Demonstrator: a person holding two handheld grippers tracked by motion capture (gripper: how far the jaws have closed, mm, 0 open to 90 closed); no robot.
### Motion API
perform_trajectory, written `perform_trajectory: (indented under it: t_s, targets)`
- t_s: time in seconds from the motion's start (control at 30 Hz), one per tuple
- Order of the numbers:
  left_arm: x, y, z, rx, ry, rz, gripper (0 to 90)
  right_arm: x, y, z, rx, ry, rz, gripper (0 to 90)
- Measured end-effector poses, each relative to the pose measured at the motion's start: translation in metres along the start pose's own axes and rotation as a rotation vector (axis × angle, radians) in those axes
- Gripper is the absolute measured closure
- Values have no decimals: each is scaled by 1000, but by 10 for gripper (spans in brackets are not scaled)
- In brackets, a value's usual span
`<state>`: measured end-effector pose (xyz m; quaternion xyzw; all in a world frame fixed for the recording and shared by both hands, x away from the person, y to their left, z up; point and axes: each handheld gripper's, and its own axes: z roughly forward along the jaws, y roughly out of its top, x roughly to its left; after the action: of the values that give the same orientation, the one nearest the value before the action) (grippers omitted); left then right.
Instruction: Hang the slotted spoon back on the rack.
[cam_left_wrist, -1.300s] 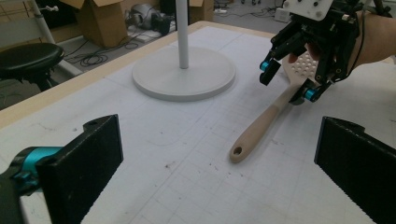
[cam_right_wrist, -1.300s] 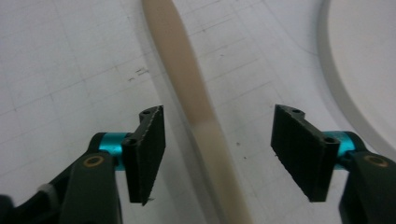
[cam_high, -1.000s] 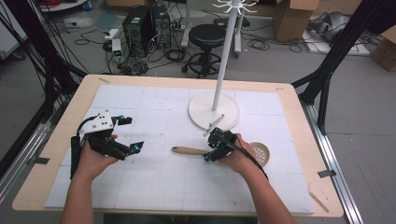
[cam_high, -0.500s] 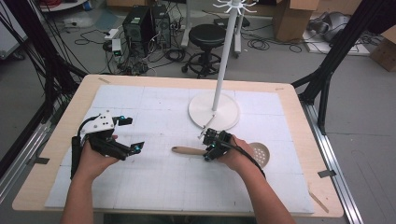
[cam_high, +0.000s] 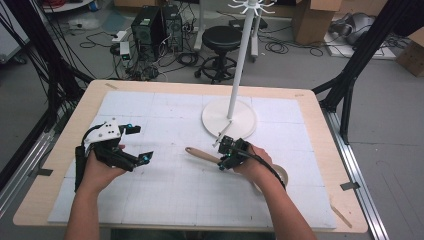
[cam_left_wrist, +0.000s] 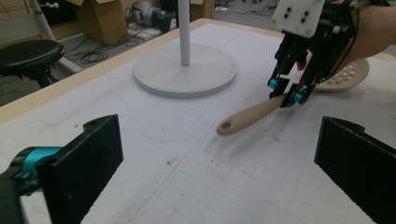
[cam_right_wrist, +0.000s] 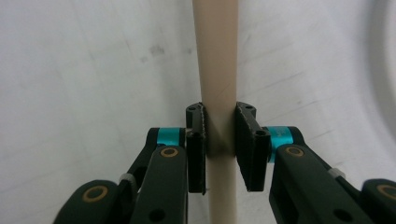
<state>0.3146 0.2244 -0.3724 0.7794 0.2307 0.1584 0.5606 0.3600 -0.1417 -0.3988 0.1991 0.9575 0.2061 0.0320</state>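
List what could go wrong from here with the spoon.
1. The right gripper, whose jaws have just been closing, pinches the spoon on its handle, far from the slotted bowl; lifted, the bowl end may sag or swivel.
2. The stand base lies just beyond; a swing could knock it.
3. The left gripper is open, giving no support.

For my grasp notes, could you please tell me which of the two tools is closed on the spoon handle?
The right tool: it has just closed, its pads pressing the wooden handle of the slotted spoon. The left tool stands open, holding nothing.
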Motion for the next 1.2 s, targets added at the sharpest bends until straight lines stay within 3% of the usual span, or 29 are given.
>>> perform_trajectory:
  t_s: [0.3, 0.5, 1.0, 1.2]
  targets:
    - [0, 0, -1, -9, 1, -3, 16, -6, -10, -69, -230, -25, 44, 757]
    - [-1, 0, 0, -5, -2, 0, 16, -12, -20, -104, -361, -43, 65, 757]
    - [-1, 0, 0, -4, -1, 1, 17, -24, -25, -159, -533, -72, 101, 757]
    - [0, 0, 0, -4, -2, -1, 16, -34, -22, -178, -565, -100, 117, 757]
